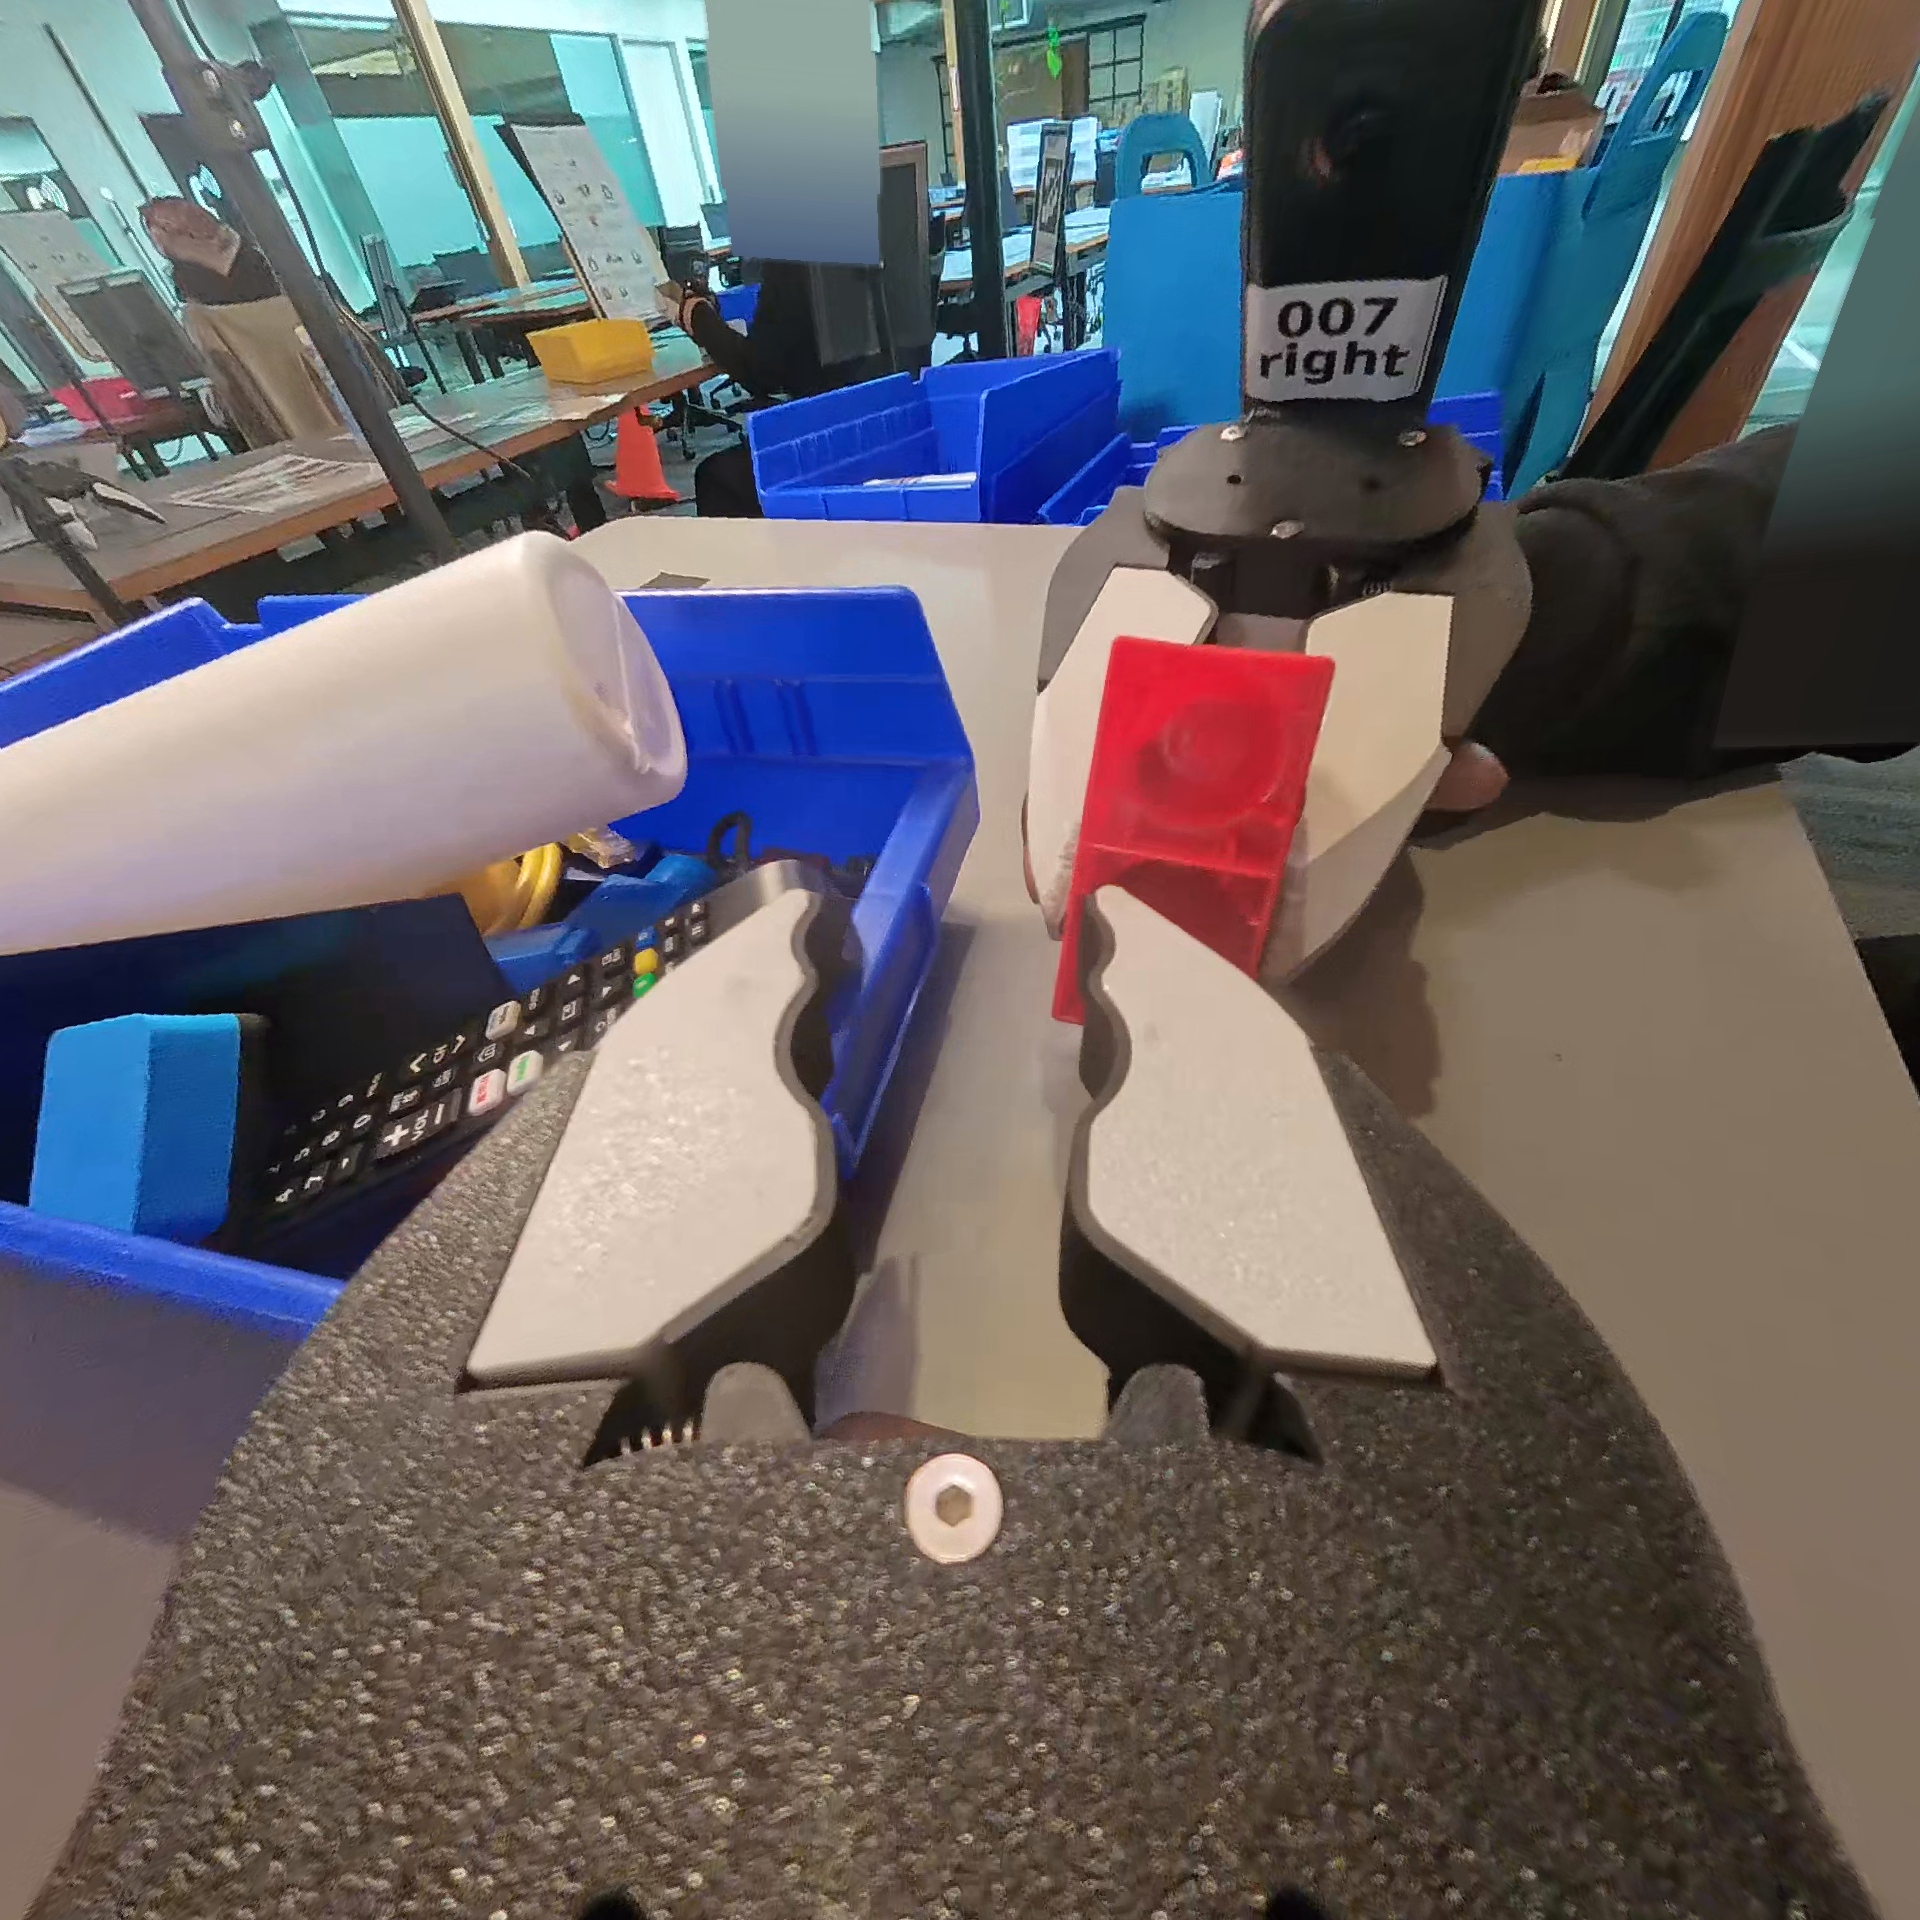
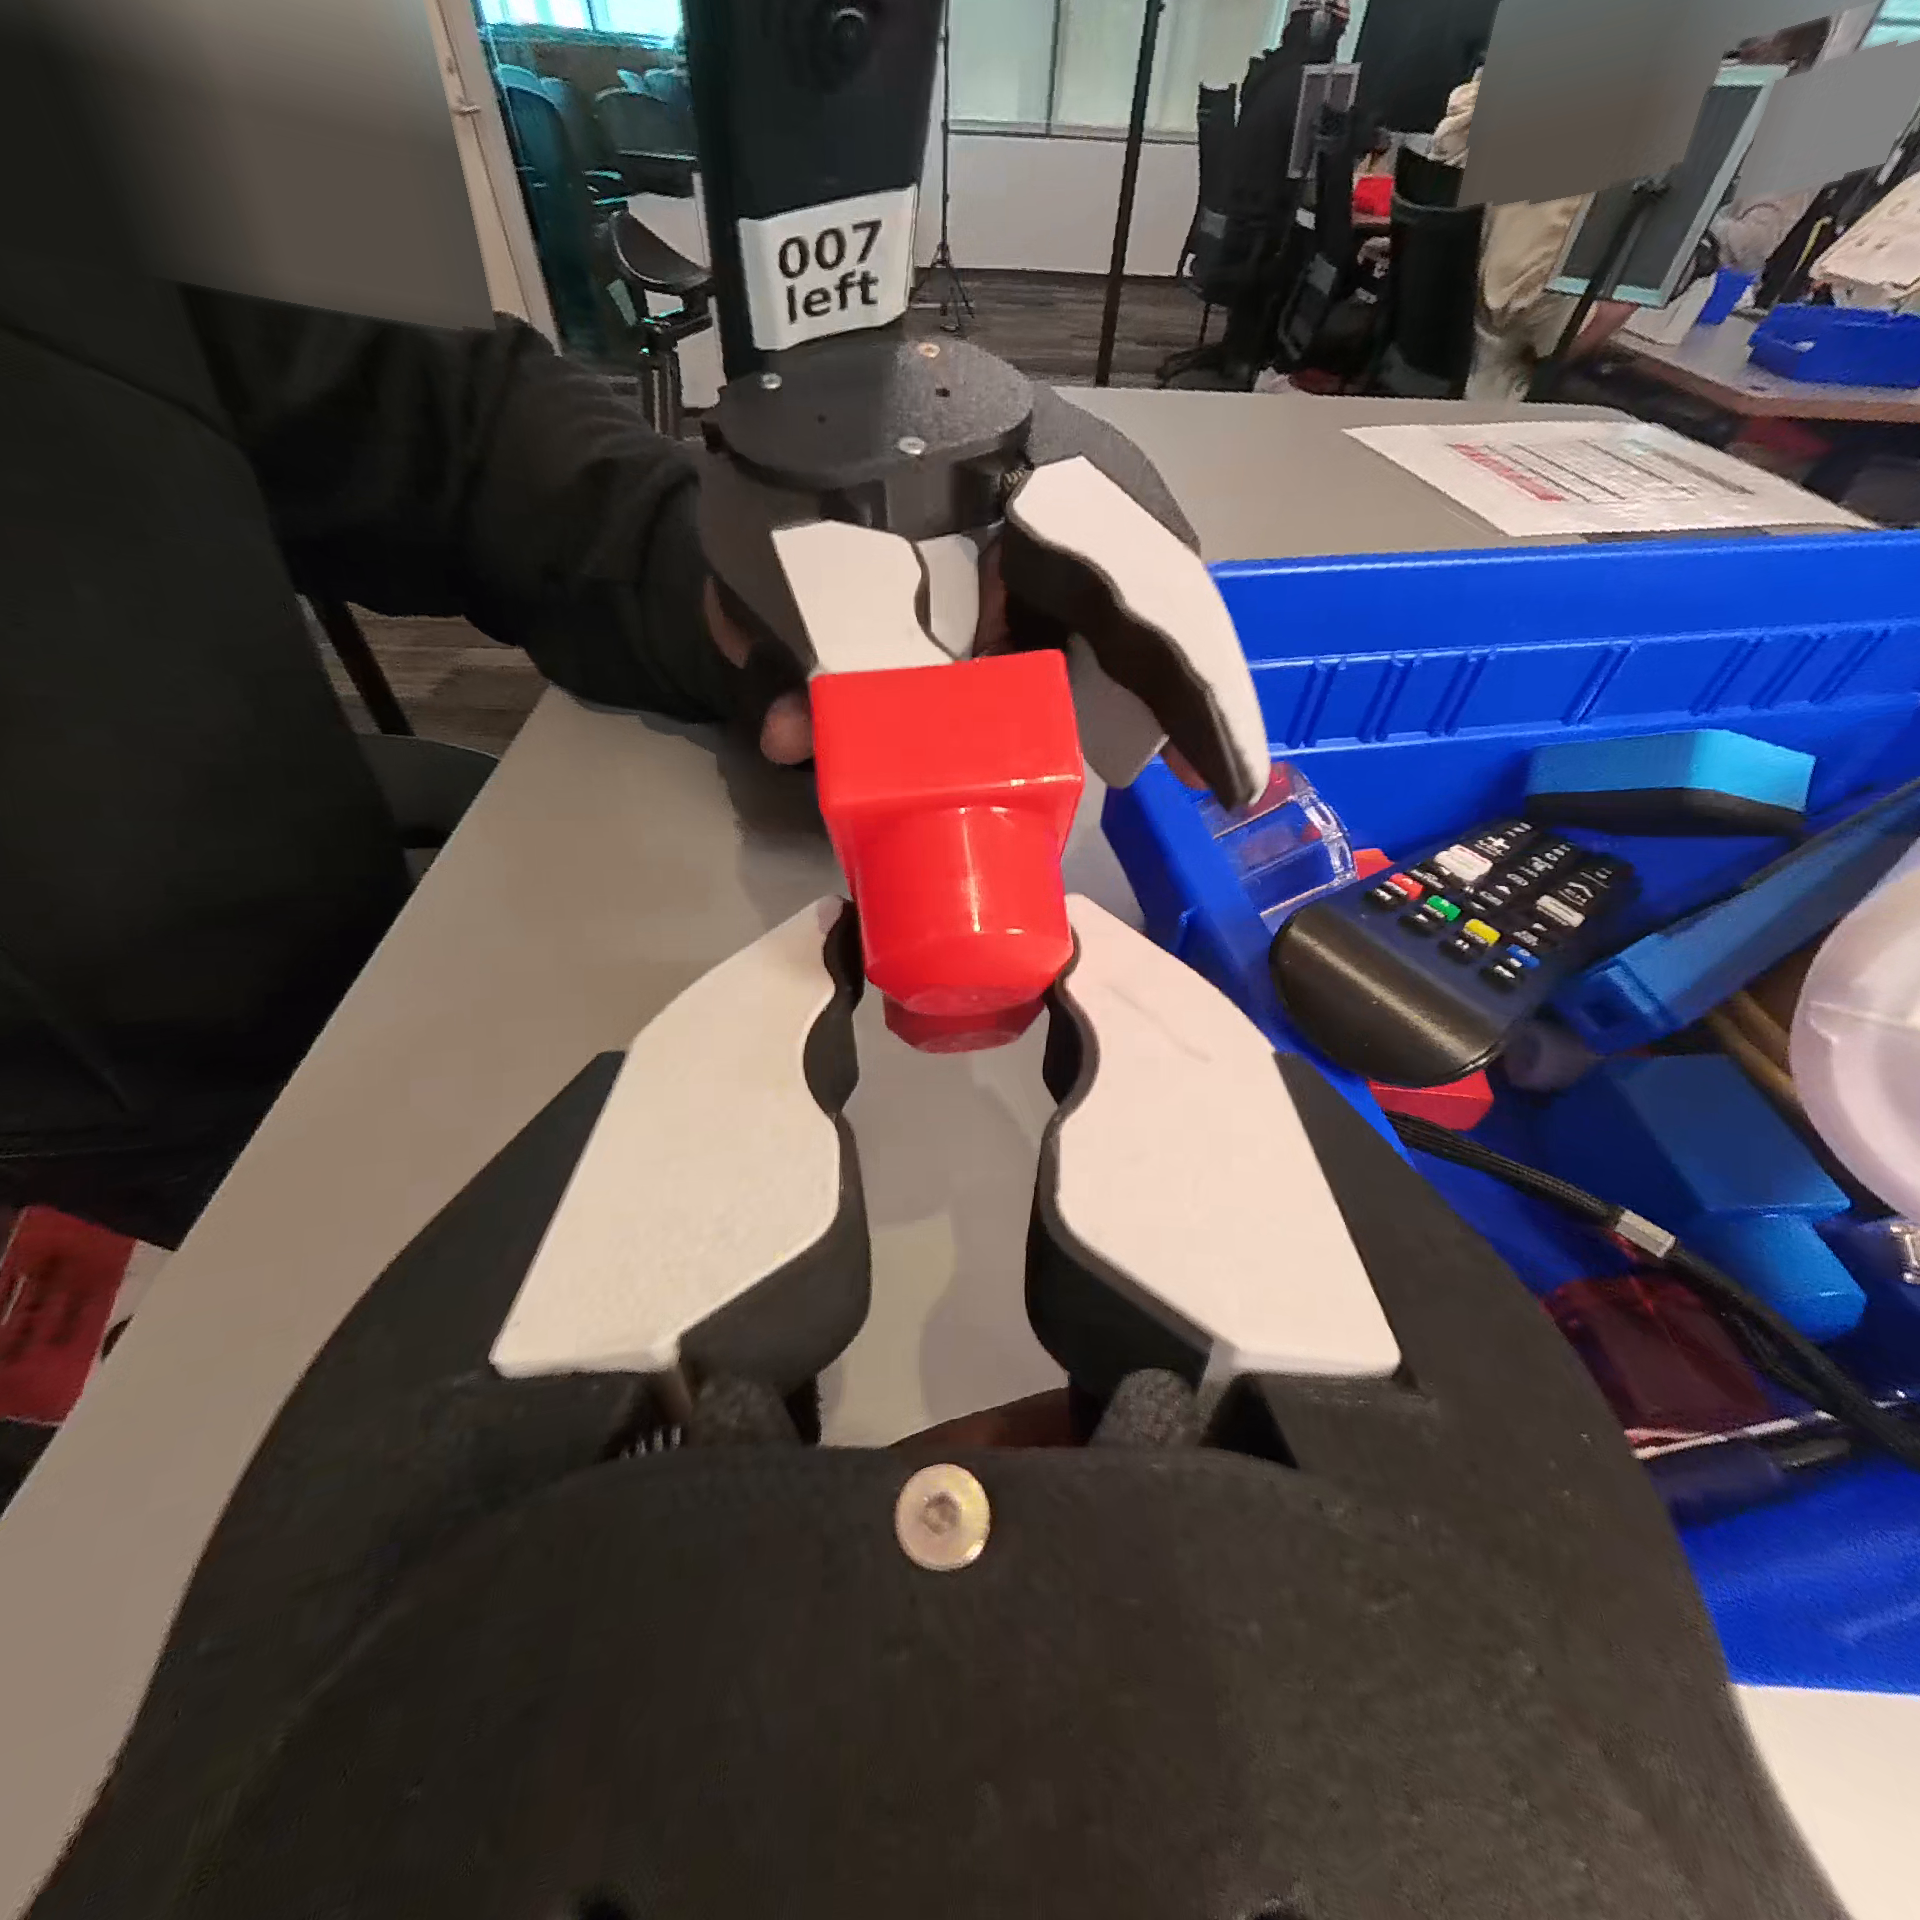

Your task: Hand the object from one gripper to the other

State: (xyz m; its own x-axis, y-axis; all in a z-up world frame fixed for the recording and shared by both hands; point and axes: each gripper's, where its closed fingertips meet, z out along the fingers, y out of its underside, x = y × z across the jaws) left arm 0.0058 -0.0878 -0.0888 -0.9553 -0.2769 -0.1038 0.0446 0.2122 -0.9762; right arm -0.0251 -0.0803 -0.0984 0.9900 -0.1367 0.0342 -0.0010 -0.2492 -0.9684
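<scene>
A red plastic piece (image 2: pixel 956 810), with a square block on a round stub, is held above the grey table (image 2: pixel 540 935). My right gripper (image 2: pixel 956 925) is shut on its round stub. In the left wrist view the right gripper (image 1: pixel 1174 925) faces me with the red piece (image 1: pixel 1195 790) between its fingers. My left gripper (image 1: pixel 951 914) is open and empty, with its right fingertip just in front of the piece's lower corner. From the right wrist view the left gripper (image 2: pixel 1081 717) is spread open around the block's far end, not clamped on it.
A blue bin (image 1: pixel 894 831) beside the grippers holds a black remote (image 1: pixel 468 1060), a blue sponge block (image 1: pixel 135 1122), cables and a white bottle (image 1: pixel 312 748) lying over its rim. More blue bins (image 1: pixel 935 447) stand behind the table. A paper sheet (image 2: pixel 1579 478) lies on the far corner.
</scene>
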